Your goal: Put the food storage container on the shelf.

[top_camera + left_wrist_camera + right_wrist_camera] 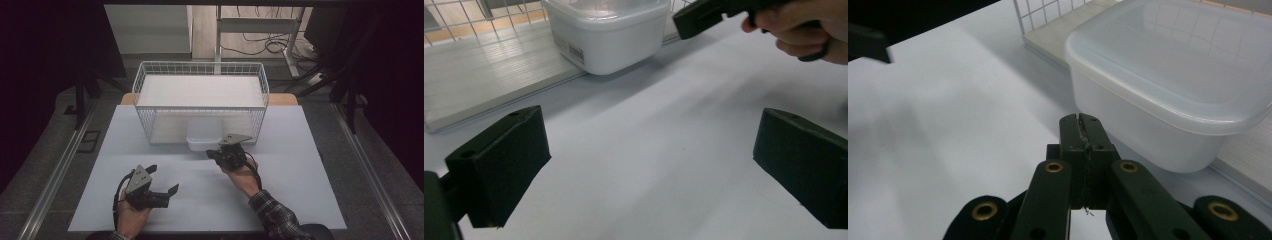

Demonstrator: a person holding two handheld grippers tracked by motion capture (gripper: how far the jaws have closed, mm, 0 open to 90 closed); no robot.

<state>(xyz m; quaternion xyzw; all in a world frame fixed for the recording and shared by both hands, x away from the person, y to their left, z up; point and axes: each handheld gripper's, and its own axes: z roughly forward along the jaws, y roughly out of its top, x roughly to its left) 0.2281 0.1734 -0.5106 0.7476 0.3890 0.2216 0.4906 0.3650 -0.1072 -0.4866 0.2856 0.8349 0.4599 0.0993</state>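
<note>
At the front edge of the wire basket (200,90), on its white shelf board, stands a white plastic container (203,135) with a lid, partly sticking out over the table (150,150). On its side is a small barcode label (572,50); the writing is too small to read. Just beside the container, the right gripper (1082,130) has its jaws pressed together, holding nothing. Nearer to the person, well apart, the left gripper (162,180) is wide open and empty.

The lidded container (203,135) sat at the wire basket's (200,70) open front, apparently partly inside, just ahead of the right gripper (216,153); the left gripper (162,180) lay well behind.
</note>
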